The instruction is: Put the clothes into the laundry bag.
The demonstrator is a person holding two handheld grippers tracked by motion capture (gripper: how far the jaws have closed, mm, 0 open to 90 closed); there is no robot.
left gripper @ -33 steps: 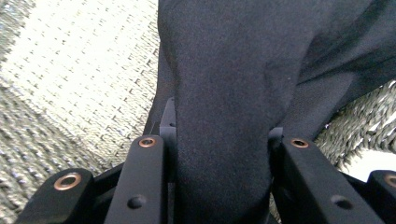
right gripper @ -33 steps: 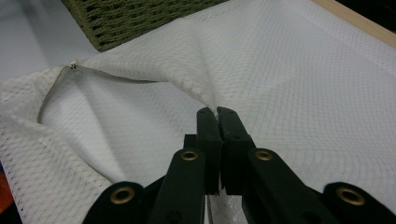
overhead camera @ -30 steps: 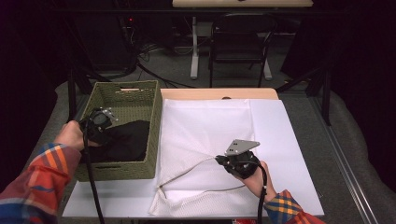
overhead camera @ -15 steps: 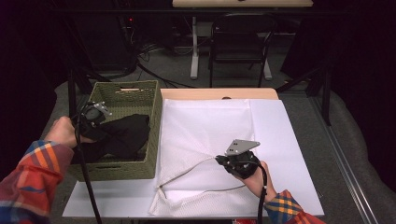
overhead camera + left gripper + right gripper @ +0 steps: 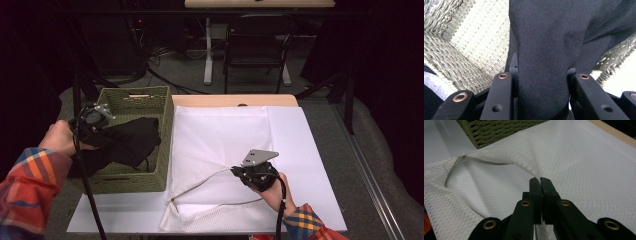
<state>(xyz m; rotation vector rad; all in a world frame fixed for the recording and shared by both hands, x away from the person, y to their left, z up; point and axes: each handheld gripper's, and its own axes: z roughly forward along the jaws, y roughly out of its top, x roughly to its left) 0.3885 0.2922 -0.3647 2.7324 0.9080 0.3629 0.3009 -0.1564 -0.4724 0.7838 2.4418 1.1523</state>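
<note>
Black cloth (image 5: 544,50) pinched in left tool (image 5: 95,131) over basket (image 5: 165,125); mesh bag (image 5: 579,165) edge clamped by right tool (image 5: 540,182).

The left gripper (image 5: 92,120) is being held at the far left, its jaws being kept clamped on black cloth (image 5: 544,50), with the forearm coming in from the near left. The right gripper (image 5: 237,172) is being held near the right, jaws being pressed shut on white mesh (image 5: 537,173).
</note>
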